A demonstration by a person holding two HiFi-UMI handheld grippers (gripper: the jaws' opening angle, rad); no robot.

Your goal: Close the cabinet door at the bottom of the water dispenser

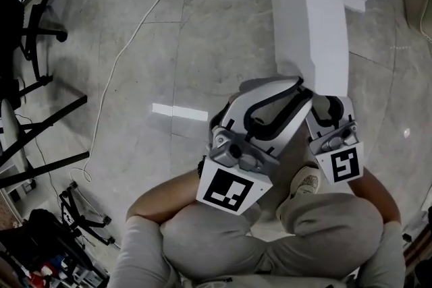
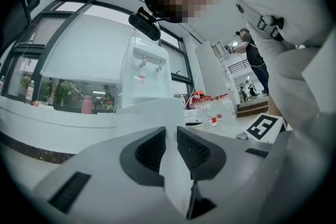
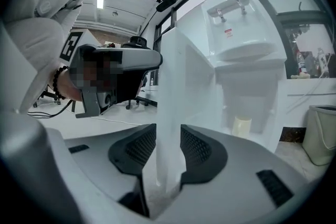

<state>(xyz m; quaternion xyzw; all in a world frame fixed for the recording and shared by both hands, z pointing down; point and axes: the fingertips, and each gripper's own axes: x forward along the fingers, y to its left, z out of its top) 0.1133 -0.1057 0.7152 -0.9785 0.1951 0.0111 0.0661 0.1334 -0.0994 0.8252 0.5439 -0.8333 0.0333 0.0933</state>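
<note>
- Clamps the left gripper [image 2: 171, 139] shut on the free edge of the white cabinet door [image 1: 310, 17], both ribbed pads [image 2: 152, 150] pressed against the panel.
- Sets the right gripper [image 3: 168, 139] just beside it on the same edge, jaws parted, with the panel standing between them and no clear squeeze.
- Finds the door swung well out from the base of the water dispenser [image 3: 241, 39], edge-on toward the crouching person's knees.
- Leaves the lower compartment open, with a pale cup [image 3: 242, 126] standing inside.
- Crouches on the grey tiled floor [image 1: 169, 44], a white cable [image 1: 121, 57] trailing to the left.
</note>
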